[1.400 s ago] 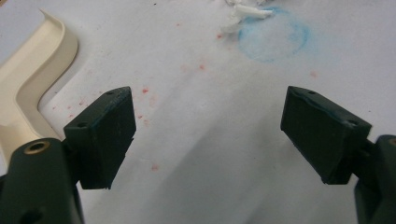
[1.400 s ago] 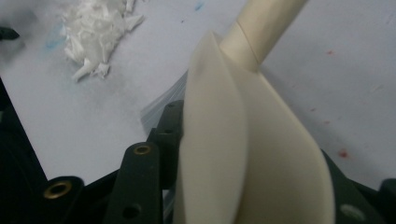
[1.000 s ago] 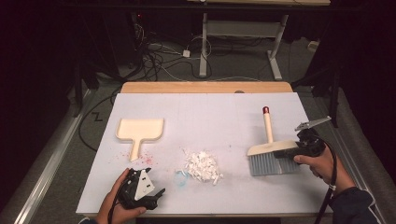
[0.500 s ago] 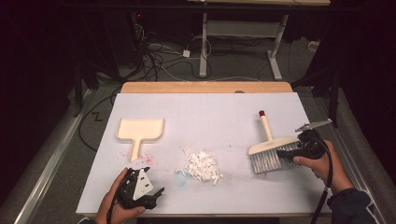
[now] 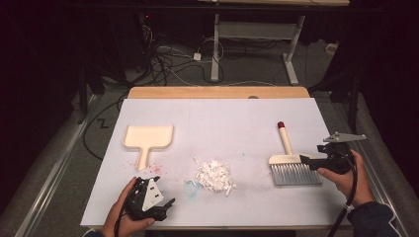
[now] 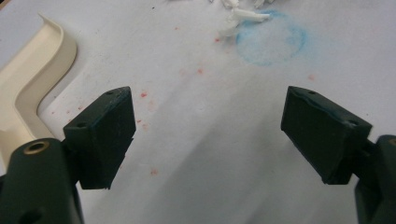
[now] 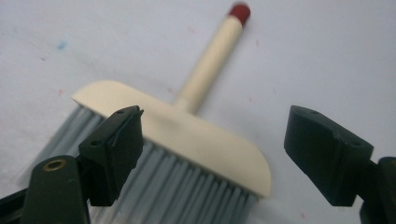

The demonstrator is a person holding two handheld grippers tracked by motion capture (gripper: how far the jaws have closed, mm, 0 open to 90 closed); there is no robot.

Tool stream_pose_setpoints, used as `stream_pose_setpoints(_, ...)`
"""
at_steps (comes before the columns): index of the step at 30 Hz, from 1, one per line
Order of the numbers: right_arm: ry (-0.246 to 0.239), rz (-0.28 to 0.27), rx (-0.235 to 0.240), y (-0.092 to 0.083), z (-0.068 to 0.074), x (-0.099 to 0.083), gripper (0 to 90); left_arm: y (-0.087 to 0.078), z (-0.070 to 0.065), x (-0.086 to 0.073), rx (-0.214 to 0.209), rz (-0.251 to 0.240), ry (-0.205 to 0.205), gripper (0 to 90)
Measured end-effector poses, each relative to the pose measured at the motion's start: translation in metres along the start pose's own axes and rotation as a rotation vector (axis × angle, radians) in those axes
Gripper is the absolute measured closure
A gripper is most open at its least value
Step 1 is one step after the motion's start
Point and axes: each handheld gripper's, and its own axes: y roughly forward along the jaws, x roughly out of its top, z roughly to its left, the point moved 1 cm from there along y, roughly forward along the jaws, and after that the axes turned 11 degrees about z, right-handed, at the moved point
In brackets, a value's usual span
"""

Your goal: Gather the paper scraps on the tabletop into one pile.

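Note:
A hand brush (image 5: 289, 159) with a cream head, grey bristles and a red-tipped handle lies flat at the table's right. My right gripper (image 5: 305, 159) is open at its right end, jaws on either side of the cream head (image 7: 187, 135) without closing on it. A cream dustpan (image 5: 148, 137) lies at the left, its rim (image 6: 32, 79) in the left gripper view. A pile of white paper scraps (image 5: 215, 175) sits in the middle. My left gripper (image 5: 165, 192) is open and holds nothing near the front left, low over the sheet (image 6: 208, 100).
A white sheet (image 5: 222, 123) covers the table, with a wooden strip (image 5: 217, 92) at the far edge. A faint blue circle (image 6: 271, 37) and red specks mark the sheet near the scraps (image 6: 243, 14). Cables lie on the floor beyond the table.
The brush shifted toward the front edge and tipped from a slant to lying flat. My right gripper followed it toward the person. My left gripper stayed in place.

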Motion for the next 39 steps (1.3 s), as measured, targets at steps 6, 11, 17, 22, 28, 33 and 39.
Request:
stream_pose_setpoints(6,-0.104,-0.196,-0.022,-0.015,0.025,-0.003,20.5,0.000,0.003,0.000,0.007,-0.005,-0.013,16.8)
stream_pose_setpoints(11,-0.139,-0.326,-0.009,-0.019,0.050,-0.017,20.8,0.000,0.005,0.001,0.016,-0.011,-0.028,16.8)
stream_pose_setpoints(17,-0.189,-0.350,-0.037,-0.014,0.080,-0.034,19.7,-0.003,0.004,0.000,0.028,-0.023,-0.036,16.8)
stream_pose_setpoints(22,-0.238,-0.365,-0.062,-0.012,0.099,-0.040,19.7,-0.005,0.001,0.000,0.031,-0.033,-0.021,16.8)
stream_pose_setpoints(28,-0.272,-0.378,-0.096,-0.015,0.106,-0.040,19.7,-0.006,0.001,-0.001,0.033,-0.038,-0.016,16.8)
stream_pose_setpoints(33,-0.274,-0.374,-0.099,-0.013,0.105,-0.040,19.5,-0.005,0.002,0.000,0.036,-0.035,-0.022,16.8)
stream_pose_setpoints(39,-0.282,-0.389,-0.099,-0.015,0.104,-0.040,19.4,-0.004,0.003,0.000,0.040,-0.037,-0.028,16.8)
